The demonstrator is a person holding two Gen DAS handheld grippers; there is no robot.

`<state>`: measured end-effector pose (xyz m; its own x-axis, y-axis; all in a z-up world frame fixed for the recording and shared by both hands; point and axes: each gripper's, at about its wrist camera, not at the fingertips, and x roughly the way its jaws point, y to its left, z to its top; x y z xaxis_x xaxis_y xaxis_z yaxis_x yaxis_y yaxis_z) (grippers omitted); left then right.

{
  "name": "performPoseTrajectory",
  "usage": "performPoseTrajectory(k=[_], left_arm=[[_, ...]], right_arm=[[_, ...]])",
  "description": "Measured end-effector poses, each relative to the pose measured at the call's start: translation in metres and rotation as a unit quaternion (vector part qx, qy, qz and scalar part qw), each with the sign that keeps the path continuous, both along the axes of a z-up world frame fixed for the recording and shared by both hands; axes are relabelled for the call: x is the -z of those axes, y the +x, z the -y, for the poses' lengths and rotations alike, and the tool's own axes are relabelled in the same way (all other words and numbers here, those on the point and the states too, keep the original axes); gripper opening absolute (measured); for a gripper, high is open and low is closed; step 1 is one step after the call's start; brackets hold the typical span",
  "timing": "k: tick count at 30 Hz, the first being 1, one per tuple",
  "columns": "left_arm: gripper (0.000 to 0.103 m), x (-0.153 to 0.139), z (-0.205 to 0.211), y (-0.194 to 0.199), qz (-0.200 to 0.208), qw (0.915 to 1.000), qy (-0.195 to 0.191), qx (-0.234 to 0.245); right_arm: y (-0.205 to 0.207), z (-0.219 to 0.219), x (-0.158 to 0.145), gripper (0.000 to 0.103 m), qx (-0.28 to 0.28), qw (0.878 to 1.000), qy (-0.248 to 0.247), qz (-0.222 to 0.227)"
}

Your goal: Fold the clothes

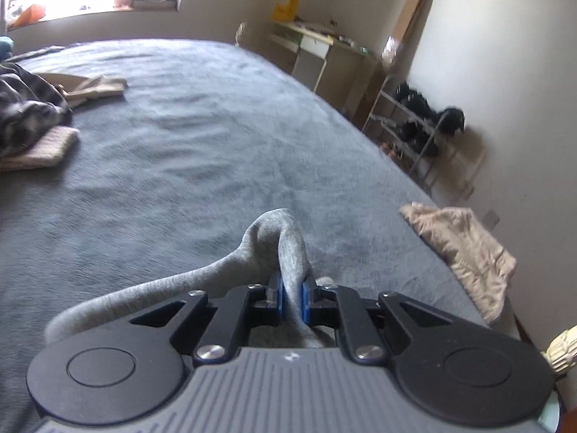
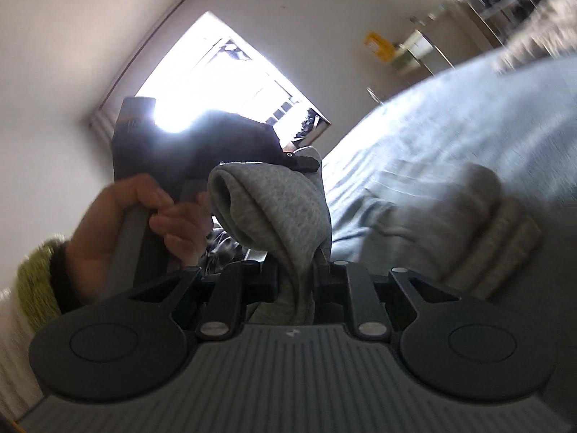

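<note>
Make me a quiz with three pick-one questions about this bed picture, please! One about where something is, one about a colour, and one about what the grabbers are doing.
1. Where does the beige folded cloth lie?
A. on the bed's edge near the wall
B. on the window sill
C. on the shoe rack

2. What colour is the garment in the left gripper?
A. red
B. light grey
C. yellow

3. What is the right gripper doing?
A. standing wide open over nothing
B. clamped on grey fabric
C. holding a shoe

Answers:
1 A, it lies on the grey blanket at the bed's wall-side edge.
2 B, the cloth between the blue pads is pale grey.
3 B, grey fabric is pinched between its fingers.
</note>
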<state>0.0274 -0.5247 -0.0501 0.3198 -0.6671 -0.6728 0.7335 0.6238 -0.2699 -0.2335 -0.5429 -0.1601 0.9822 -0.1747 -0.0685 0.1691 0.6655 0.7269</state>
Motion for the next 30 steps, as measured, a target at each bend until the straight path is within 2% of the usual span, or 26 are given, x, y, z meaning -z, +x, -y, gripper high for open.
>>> performPoseTrajectory(k=[5,6,7,9,12,15,19,23,25,27,30], left_arm=[[0.016,0.018,0.021,-0.005,0.003,0.9993,0.021,0.032],[0.02,0.02,0.024,-0.005,0.0,0.999,0.021,0.04],[0.028,0.021,0.025,-0.005,-0.005,0.9987,0.018,0.046],[0.036,0.02,0.024,-0.004,-0.022,0.998,0.002,0.059],[0.036,0.014,0.02,-0.008,-0.032,0.9958,-0.016,0.084],[0.038,0.003,0.008,-0.015,-0.012,0.9945,-0.023,0.101],[0.039,-0.015,-0.039,-0.021,0.006,0.9939,-0.032,0.105],[0.043,-0.027,-0.107,-0.02,0.017,0.9953,-0.036,0.089],[0.044,-0.025,-0.144,-0.019,0.01,0.9961,-0.039,0.079],[0.044,-0.016,-0.175,-0.019,-0.004,0.9964,-0.043,0.072],[0.044,0.008,-0.208,-0.024,-0.032,0.9964,-0.049,0.062]], right_arm=[[0.004,0.012,0.02,0.014,0.007,0.999,0.05,0.0],[0.004,0.014,0.025,0.014,0.006,0.998,0.065,0.003],[0.003,0.016,0.028,0.014,0.003,0.997,0.08,0.008],[0.002,0.019,0.035,0.015,-0.002,0.994,0.11,0.018],[-0.001,0.021,0.044,0.015,-0.009,0.988,0.151,0.036],[-0.003,0.022,0.053,0.015,-0.019,0.979,0.195,0.057],[-0.016,0.019,0.058,0.026,-0.025,0.966,0.24,0.092],[-0.036,0.012,0.044,0.032,0.015,0.973,0.215,0.089],[-0.047,0.008,0.031,0.045,0.04,0.978,0.187,0.083],[-0.05,0.015,0.017,0.055,0.052,0.984,0.155,0.076],[-0.048,0.019,-0.004,0.066,0.046,0.99,0.124,0.05]])
